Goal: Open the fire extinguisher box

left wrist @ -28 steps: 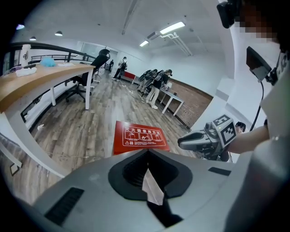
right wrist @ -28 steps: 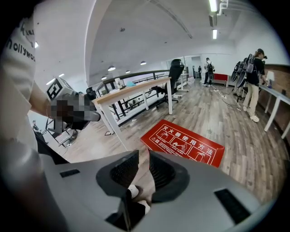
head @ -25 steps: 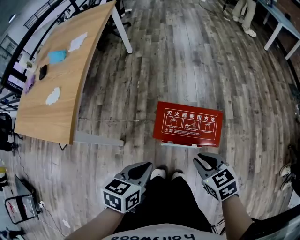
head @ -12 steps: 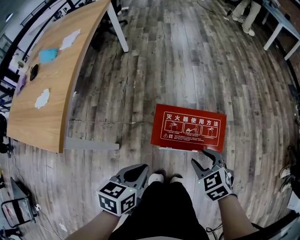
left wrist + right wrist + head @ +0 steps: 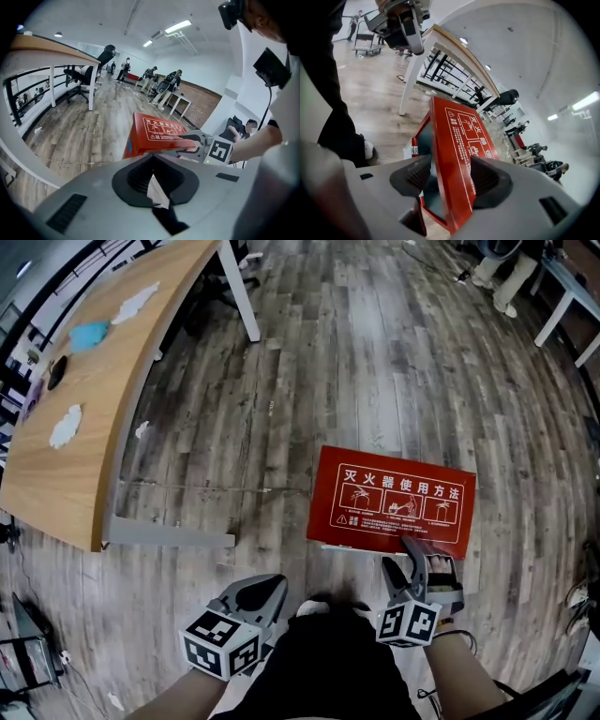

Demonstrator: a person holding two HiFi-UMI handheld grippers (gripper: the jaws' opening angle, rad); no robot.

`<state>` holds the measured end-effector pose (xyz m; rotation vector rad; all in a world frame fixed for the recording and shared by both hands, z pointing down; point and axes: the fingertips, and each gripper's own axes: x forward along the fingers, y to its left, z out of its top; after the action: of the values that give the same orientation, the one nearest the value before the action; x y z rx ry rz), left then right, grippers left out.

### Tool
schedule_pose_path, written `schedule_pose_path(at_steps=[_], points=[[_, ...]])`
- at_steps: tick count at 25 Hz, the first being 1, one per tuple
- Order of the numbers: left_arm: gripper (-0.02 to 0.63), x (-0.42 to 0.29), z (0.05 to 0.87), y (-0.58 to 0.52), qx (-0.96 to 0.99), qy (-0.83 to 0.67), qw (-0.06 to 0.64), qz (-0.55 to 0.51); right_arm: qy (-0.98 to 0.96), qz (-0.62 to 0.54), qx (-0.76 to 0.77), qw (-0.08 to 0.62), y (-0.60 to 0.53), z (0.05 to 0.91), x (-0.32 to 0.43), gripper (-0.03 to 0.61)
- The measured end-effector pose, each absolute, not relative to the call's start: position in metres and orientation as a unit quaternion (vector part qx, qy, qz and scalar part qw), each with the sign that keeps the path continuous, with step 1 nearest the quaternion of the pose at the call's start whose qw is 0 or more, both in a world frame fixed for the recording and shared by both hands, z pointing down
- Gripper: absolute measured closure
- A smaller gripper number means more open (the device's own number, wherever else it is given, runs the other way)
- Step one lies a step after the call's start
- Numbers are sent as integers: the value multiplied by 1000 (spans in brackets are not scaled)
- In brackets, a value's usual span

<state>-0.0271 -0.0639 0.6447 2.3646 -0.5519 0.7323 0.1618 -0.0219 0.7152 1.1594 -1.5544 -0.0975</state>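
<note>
Now my right claw (image 5: pixel 419 559), jaws just opening wide, straddles the near long edge of the flat red metal fire extinguisher box (image 5: pixel 394 498); my closed left claw (image 5: pixel 255 594) is farther off.

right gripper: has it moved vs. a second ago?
Yes. The right gripper has closed in on the fire extinguisher box; its jaws have just been opening and now straddle the box's near edge.

The right gripper (image 5: pixel 412 555) is dropping and rolling over to the near edge of the box (image 5: pixel 394 495), its jaws opening wide so that the red edge now stands between them. The left gripper (image 5: pixel 259 592) is sinking lower as well.
</note>
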Motion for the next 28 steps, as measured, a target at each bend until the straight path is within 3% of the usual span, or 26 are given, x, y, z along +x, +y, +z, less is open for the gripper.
schedule_pose_path(at_steps=[10, 28], points=[[606, -38, 680, -72, 887, -225, 297, 272, -623, -143, 509, 576, -39, 744, 170, 330], [606, -43, 624, -83, 886, -229, 306, 261, -653, -34, 479, 586, -34, 706, 163, 368]])
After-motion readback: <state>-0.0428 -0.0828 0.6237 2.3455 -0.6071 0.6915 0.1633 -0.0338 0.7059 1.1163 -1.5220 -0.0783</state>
